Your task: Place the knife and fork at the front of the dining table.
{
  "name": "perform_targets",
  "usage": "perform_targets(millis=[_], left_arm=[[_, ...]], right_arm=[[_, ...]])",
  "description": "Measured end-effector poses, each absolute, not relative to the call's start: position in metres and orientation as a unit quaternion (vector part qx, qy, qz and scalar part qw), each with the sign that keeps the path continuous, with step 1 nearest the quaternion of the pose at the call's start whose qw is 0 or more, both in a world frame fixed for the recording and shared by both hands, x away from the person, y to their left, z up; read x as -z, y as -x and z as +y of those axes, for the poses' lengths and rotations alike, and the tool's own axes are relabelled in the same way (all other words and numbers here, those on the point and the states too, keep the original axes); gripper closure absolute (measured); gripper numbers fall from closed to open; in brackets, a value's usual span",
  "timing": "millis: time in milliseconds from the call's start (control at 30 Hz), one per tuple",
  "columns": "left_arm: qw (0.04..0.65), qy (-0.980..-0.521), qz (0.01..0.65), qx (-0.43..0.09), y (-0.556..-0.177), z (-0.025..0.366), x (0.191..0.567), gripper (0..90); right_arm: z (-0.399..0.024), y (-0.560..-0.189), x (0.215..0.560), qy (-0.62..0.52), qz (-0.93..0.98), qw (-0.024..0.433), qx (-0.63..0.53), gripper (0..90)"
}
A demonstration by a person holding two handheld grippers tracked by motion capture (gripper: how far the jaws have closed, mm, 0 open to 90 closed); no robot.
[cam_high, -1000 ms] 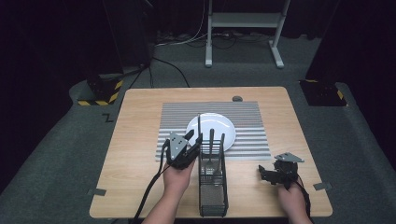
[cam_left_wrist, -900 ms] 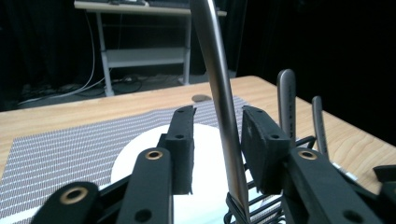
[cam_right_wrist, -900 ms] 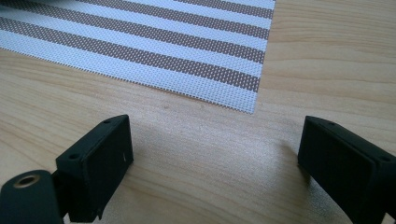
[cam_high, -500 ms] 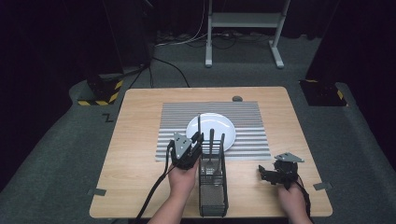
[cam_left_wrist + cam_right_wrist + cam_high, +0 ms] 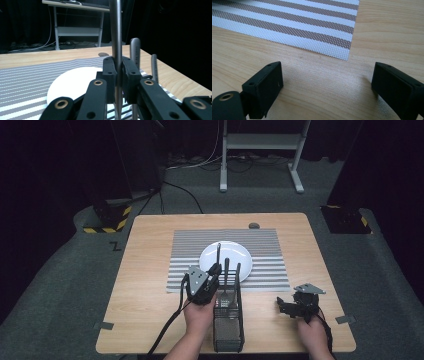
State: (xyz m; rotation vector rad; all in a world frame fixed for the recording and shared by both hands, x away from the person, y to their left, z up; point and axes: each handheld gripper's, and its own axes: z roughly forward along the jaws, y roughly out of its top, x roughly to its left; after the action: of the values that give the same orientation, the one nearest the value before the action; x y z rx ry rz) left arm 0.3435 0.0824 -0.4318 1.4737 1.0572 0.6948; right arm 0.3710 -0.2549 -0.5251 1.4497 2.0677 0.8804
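A black wire cutlery basket (image 5: 227,330) stands near the table's front edge with several metal utensils upright in it. My left gripper (image 5: 215,270) is at the basket's far left corner. Its jaws have just been closing and are now shut on one tall metal utensil handle (image 5: 116,30), which runs straight up between the pads (image 5: 110,72). Two more handles (image 5: 135,50) rise just behind. A white plate (image 5: 235,249) lies on the striped mat (image 5: 190,250) beyond the basket. My right gripper (image 5: 287,307) rests low over bare wood at the front right, open, with nothing between its jaws (image 5: 327,80).
The striped mat's corner (image 5: 287,25) lies just ahead of the right gripper. A small dark round thing (image 5: 254,225) sits at the table's far edge. A metal stand (image 5: 260,150) and cables are on the floor beyond the table.
The left gripper has edged slightly toward the basket and its jaws have closed on the tall utensil handle. The right gripper has not moved.
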Motion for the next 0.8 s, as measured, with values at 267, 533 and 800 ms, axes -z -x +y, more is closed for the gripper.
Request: perform_targets(millis=[267,533,800], left_arm=[[0.581,-0.617,0.452,-0.277,-0.339,0.084,0.431,82.6],[0.607,-0.6,0.445,-0.272,-0.335,0.087,0.425,82.8],[0.627,-0.586,0.42,-0.295,-0.326,0.091,0.41,82.9]], right_arm=[[-0.255,-0.371,0.525,-0.527,0.752,0.231,-0.32,9.8],[-0.255,-0.371,0.525,-0.527,0.752,0.231,-0.32,9.8],[-0.255,-0.371,0.525,-0.527,0.752,0.231,-0.32,9.8]])
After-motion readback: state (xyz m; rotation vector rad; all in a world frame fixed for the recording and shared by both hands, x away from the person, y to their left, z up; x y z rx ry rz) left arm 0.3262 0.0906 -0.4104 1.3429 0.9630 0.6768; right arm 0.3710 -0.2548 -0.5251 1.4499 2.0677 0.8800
